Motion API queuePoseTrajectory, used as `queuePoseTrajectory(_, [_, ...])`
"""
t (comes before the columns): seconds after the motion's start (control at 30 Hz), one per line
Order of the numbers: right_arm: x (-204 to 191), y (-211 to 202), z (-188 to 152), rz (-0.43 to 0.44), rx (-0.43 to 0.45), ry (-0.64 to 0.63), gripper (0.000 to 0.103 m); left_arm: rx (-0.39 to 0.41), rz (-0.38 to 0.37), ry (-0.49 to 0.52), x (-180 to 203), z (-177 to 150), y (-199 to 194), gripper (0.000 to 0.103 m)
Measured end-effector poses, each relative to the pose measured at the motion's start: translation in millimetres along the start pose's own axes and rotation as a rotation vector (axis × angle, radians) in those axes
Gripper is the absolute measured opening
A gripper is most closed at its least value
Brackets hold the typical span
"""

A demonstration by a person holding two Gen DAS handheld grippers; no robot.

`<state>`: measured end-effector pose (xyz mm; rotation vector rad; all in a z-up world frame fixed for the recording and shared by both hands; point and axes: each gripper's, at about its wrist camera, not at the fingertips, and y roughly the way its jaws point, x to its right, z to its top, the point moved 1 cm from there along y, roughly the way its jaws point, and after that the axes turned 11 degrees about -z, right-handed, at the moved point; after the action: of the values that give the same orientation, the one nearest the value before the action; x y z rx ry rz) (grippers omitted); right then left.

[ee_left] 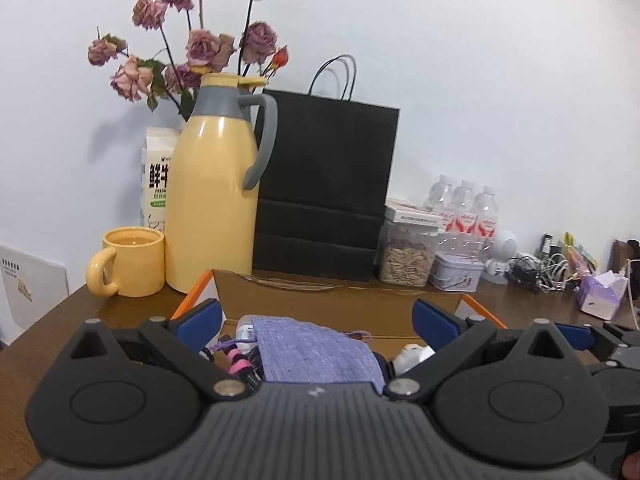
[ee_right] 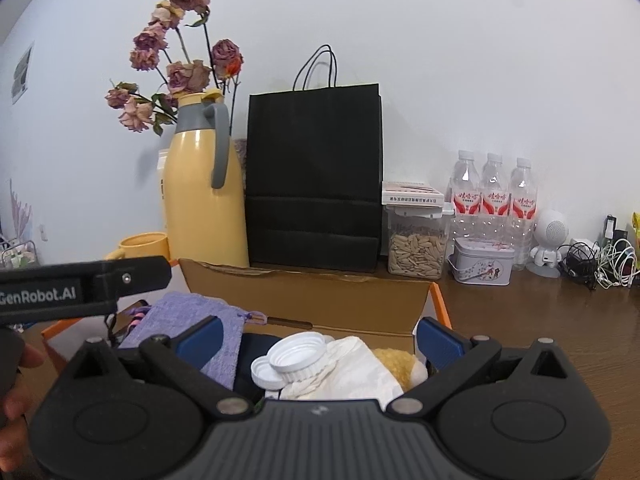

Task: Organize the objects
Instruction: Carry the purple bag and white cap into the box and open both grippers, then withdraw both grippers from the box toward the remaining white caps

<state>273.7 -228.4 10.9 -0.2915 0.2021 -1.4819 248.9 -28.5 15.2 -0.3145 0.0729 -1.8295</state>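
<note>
The cardboard box [ee_right: 304, 300] sits on the brown tabletop [ee_right: 540, 320], near its front edge, with its back flap raised toward the wall. It is open-topped and already loaded. A purple knitted cloth [ee_left: 316, 354] lies draped over the contents at the box's left side. Two white screw caps [ee_right: 290, 358] rest on crumpled white fabric [ee_right: 352, 372] near the middle. A tan plush item [ee_right: 400, 362] lies at the right side. A small pink-and-black item [ee_left: 238, 362], not identifiable, shows under the cloth's left edge.

Judgement: the loose items have been gathered into one container, and the cloth appears laid on top as a final layer.

The left gripper [ee_left: 318, 320] stands wide, blue pads apart, nothing between them. The right gripper [ee_right: 320, 338] is likewise spread wide and empty. Both hover over the box's near edge.

Along the tabletop's back edge stand a yellow mug [ee_left: 130, 260], a yellow thermos jug [ee_left: 212, 204], a black paper bag [ee_left: 326, 184], a seed jar [ee_right: 416, 246] and water bottles [ee_right: 494, 196].
</note>
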Motion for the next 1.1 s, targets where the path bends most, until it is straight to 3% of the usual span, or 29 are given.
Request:
queuePoseTrajectory(0.23, [5,-27,-9,0.007,0.016,-0.018,0.103,-0.001,-0.042,0.054,4,-16,-35,0.103])
queuePoseTrajectory(0.43, [6,-44,-23,0.019,-0.013,-0.043,0.103,-0.032,-0.032,0.049,-4,-32,-55,0.103])
queuePoseTrajectory(0.7, [10,-59,-42,0.012,-0.060,-0.047,0.103,-0.127,-0.007,0.033,-13,-56,-63,0.103])
queuePoseTrajectory(1.1, [2,-63,-63,0.028,-0.147,-0.083,0.103,-0.167,-0.001,0.040,-10,-67,-71,0.103])
